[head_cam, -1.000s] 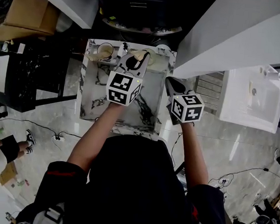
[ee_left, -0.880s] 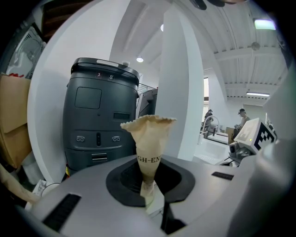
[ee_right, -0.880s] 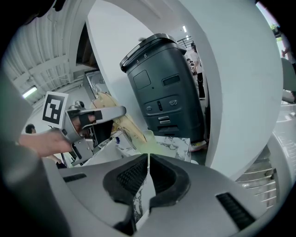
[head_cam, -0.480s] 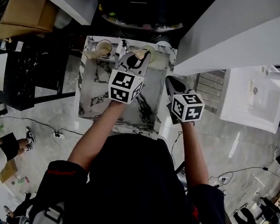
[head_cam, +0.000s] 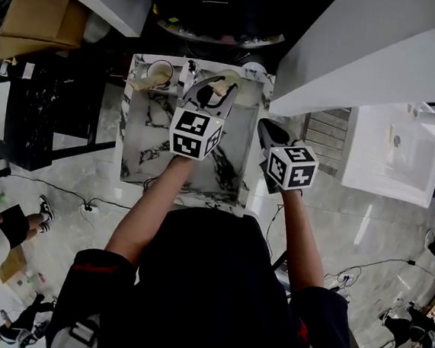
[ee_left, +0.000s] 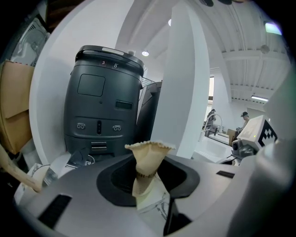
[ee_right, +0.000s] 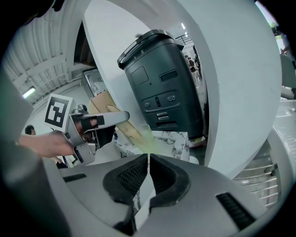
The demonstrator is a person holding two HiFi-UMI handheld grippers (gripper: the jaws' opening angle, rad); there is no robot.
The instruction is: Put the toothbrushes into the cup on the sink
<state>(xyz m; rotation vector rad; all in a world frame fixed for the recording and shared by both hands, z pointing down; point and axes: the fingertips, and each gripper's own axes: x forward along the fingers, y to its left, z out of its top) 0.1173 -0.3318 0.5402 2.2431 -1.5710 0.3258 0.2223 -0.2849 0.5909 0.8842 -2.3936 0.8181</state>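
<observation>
A marble sink counter (head_cam: pixel 139 154) carries a pale green cup (head_cam: pixel 232 79) at its back edge. My left gripper (head_cam: pixel 220 87) hovers right at this cup, its jaws opening with a beige bamboo toothbrush (ee_left: pixel 147 159) standing loose between them. From the right gripper view, that toothbrush (ee_right: pixel 127 130) slants down into the green cup (ee_right: pixel 146 137) below the left gripper (ee_right: pixel 115 118). My right gripper (head_cam: pixel 270 132) hangs over the counter's right edge. Seen in its own view, the right gripper (ee_right: pixel 148 162) is shut with nothing in it.
A second, whitish cup (head_cam: pixel 161 72) with a beige stick (head_cam: pixel 138 84) beside it stands at the counter's back left, next to a faucet (head_cam: pixel 187 71). A dark grey machine (ee_left: pixel 101 106) stands behind the sink. A white wall (head_cam: pixel 367 54) rises on the right, beyond it another white basin (head_cam: pixel 392 152).
The left gripper has edged a little toward the green cup with the toothbrush. The right gripper has stayed where it was.
</observation>
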